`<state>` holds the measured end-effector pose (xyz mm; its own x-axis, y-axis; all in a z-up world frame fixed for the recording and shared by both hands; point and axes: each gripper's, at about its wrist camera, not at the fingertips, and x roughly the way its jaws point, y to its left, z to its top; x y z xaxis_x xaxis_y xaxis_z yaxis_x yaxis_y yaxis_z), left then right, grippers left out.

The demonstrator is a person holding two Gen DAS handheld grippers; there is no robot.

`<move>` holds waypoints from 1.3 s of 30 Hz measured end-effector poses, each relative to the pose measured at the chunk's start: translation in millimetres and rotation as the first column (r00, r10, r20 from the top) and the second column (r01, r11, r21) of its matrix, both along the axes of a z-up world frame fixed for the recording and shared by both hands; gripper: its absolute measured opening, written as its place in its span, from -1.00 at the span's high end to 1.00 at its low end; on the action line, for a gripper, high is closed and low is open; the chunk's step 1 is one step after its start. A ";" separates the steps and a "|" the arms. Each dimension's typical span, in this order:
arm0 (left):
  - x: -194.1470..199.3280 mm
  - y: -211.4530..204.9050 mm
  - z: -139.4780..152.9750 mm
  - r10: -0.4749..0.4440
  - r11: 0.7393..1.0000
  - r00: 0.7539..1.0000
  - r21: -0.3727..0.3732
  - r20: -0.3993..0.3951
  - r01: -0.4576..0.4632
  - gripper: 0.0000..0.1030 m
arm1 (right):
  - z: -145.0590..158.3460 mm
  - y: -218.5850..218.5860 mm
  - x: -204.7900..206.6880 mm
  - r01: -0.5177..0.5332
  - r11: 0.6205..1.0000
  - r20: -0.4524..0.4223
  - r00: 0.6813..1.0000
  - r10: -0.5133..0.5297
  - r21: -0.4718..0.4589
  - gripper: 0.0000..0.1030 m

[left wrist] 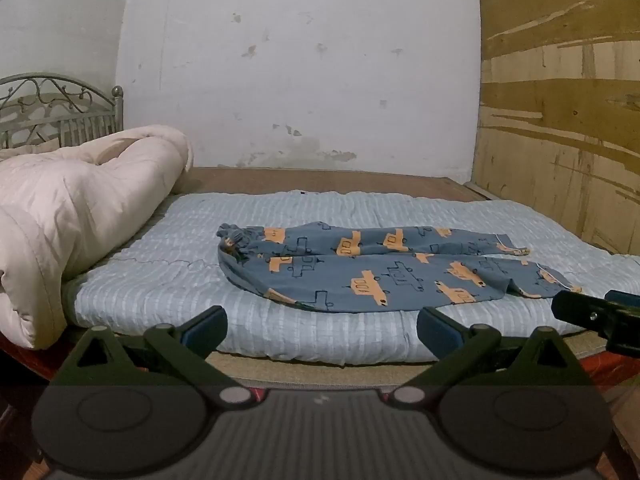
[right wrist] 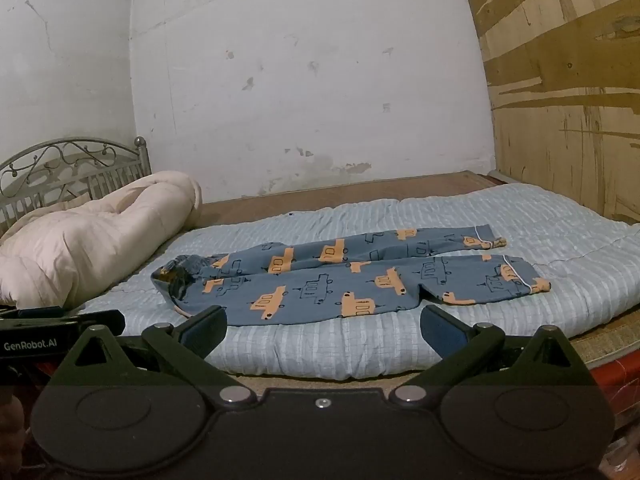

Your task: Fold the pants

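Observation:
Blue pants (left wrist: pixel 372 268) with orange vehicle prints lie flat on the light blue quilt (left wrist: pixel 168 280), waistband at the left, the two legs side by side toward the right. They also show in the right wrist view (right wrist: pixel 340 280). My left gripper (left wrist: pixel 322 330) is open and empty, held just short of the quilt's near edge, in front of the pants. My right gripper (right wrist: pixel 323 330) is open and empty, also in front of the pants. The right gripper's tip shows at the right edge of the left wrist view (left wrist: pixel 592 314).
A rolled cream comforter (left wrist: pixel 80 216) lies at the left end of the bed before a metal headboard (left wrist: pixel 60 116). A white wall (left wrist: pixel 300 80) stands behind and a plywood panel (left wrist: pixel 560 120) at the right. The bed's red frame edge (right wrist: pixel 616 372) runs below.

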<state>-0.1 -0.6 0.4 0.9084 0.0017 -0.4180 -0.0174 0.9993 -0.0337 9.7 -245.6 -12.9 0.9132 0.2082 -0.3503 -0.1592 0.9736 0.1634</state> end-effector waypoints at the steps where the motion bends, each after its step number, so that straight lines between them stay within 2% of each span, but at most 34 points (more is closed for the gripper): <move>1: -0.5 0.1 1.5 0.000 1.000 1.000 0.000 0.000 0.000 -0.99 | 0.0 0.0 0.0 0.000 1.000 0.001 1.000 0.000 0.000 -0.99; 39: -0.7 -2.1 1.6 -0.009 1.000 1.000 0.008 -0.004 0.009 -0.99 | 0.2 0.7 0.6 -0.001 1.000 0.000 1.000 0.001 0.000 -0.99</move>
